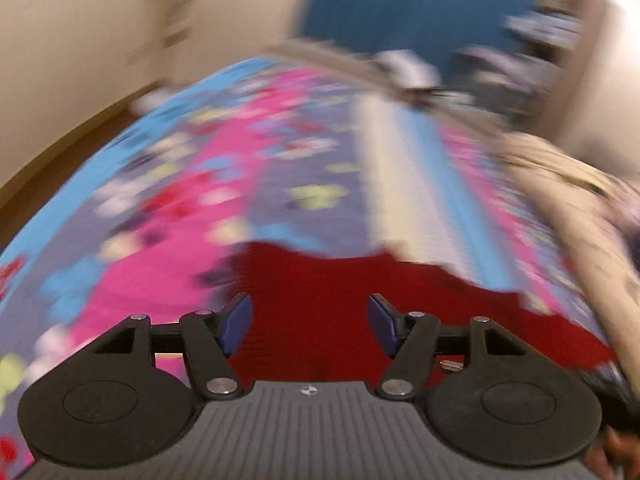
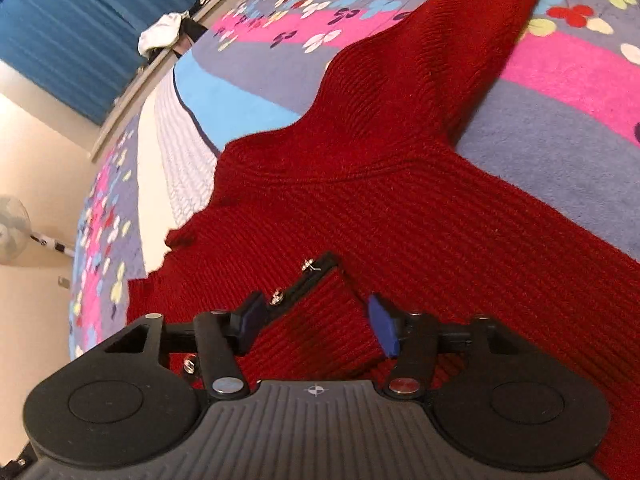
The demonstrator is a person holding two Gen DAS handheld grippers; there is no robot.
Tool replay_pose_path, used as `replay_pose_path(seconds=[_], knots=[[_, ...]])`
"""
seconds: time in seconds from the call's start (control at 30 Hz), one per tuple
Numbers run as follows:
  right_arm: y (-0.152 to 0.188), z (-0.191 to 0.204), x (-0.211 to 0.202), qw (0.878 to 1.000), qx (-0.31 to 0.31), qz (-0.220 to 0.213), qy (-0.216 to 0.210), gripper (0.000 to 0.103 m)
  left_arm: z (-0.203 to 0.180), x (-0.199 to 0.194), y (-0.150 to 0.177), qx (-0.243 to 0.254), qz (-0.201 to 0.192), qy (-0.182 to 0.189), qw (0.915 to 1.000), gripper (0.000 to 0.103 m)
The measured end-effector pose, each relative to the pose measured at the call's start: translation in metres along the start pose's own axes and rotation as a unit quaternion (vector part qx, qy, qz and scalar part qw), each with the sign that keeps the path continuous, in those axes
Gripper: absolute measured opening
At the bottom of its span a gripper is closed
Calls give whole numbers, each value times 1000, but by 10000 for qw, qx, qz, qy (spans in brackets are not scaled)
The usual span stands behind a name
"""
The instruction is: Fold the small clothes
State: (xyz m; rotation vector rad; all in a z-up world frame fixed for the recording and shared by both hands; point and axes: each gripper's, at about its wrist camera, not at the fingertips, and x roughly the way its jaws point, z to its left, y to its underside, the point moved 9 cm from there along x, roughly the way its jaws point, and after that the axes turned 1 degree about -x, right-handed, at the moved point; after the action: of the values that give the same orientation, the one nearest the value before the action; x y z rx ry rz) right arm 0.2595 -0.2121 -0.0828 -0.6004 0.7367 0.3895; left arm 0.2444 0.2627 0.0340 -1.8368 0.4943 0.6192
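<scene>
A dark red ribbed knit sweater point(image 2: 400, 208) lies spread on a bed with a flowered blanket point(image 2: 280, 64). One sleeve point(image 2: 460, 48) stretches away to the upper right. A black trim with small metal clasps point(image 2: 308, 276) shows near the garment's neck. My right gripper point(image 2: 316, 324) is open, low over the sweater, its blue pads either side of a red fold. In the blurred left wrist view, my left gripper point(image 1: 310, 322) is open and empty above the sweater's edge point(image 1: 320, 280).
The blanket point(image 1: 180, 184) covers the bed in pink, blue and grey bands. A blue curtain point(image 2: 60, 20) and white cloth point(image 2: 160, 34) lie beyond the bed's far edge. A beige cloth point(image 1: 568, 192) lies at the right. A fan point(image 2: 12, 228) stands by the wall.
</scene>
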Motion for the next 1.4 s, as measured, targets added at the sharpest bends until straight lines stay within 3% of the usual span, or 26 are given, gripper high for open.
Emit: replay_pose_path(seconds=[0.1, 0.13, 0.17, 0.23, 0.3, 0.37, 0.43, 0.5, 0.57, 0.6, 0.63, 0.67, 0.73, 0.83, 0.9, 0.97, 1.03, 1.07, 1.1, 1.13, 1.17, 1.3, 1.4], knots=[[7, 3, 3, 9985, -457, 4, 298, 56, 39, 14, -11, -684, 231, -474, 9963, 68], [9, 4, 2, 9973, -612, -3, 399, 48, 45, 16, -12, -814, 266, -525, 9949, 68], [15, 5, 0, 9949, -831, -37, 578, 31, 51, 16, -12, -896, 282, -540, 9941, 68], [16, 5, -2, 9900, -1144, -176, 805, 10, 50, 11, -12, -905, 276, -511, 9942, 68], [7, 8, -5, 9908, -1157, -331, 624, 7, 40, 7, -11, -743, 282, -401, 9960, 68], [-16, 25, -24, 9908, -1106, -784, 53, 4, 20, 15, -6, -580, 323, -292, 9974, 67], [-39, 38, -48, 9822, -1240, -1376, -297, 3, 5, 28, -2, -433, 402, -139, 9982, 66], [-61, 27, -54, 9770, -1224, -1744, -10, 3, -7, 32, 6, -234, 514, 11, 9984, 64], [-67, 8, -36, 9842, -1097, -1360, 288, 4, -28, 56, 13, 76, 668, 107, 9977, 62], [-62, 1, -16, 9895, -1128, -812, 401, 4, -36, 64, 21, 337, 767, 91, 9964, 60], [-57, -8, -1, 9911, -1119, -395, 606, 5, -40, 72, 29, 634, 890, -45, 9940, 59], [-56, -17, 2, 9913, -993, -339, 790, 9, -41, 82, 43, 1026, 1114, -350, 9878, 57], [-63, -26, -5, 9900, -723, -617, 1045, 9, -36, 98, 61, 1418, 1356, -817, 9772, 55], [-79, -8, -30, 9852, -770, -1395, 638, 9, -41, 92, 59, 1354, 1178, -811, 9804, 51], [-79, -2, -44, 9832, -823, -1619, 197, 10, -50, 84, 55, 1359, 938, -655, 9841, 50], [-73, -6, -39, 9892, -721, -1263, -155, 20, -57, 87, 61, 1395, 1067, -606, 9826, 50], [-57, -15, 0, 9968, -765, -223, 45, 27, -55, 98, 78, 1585, 1390, -698, 9750, 51], [-47, -27, 18, 9957, -805, 274, 358, 17, -56, 101, 83, 1683, 1395, -696, 9733, 52], [-49, -35, 20, 9966, -678, 198, 420, 10, -57, 101, 83, 1727, 1347, -721, 9731, 52], [-55, -36, 17, 9979, -508, 124, 379, 10, -58, 101, 82, 1719, 1344, -731, 9732, 52], [-59, -32, 10, 9988, -399, 54, 287, 15, -59, 100, 81, 1708, 1345, -725, 9734, 52], [-102, -28, -25, 9946, -539, -880, 96, 26, -65, 100, 83, 1724, 1392, -725, 9724, 52], [-142, -52, -29, 9910, -284, -1305, 90, 28, -66, 104, 84, 1678, 1431, -724, 9727, 52]])
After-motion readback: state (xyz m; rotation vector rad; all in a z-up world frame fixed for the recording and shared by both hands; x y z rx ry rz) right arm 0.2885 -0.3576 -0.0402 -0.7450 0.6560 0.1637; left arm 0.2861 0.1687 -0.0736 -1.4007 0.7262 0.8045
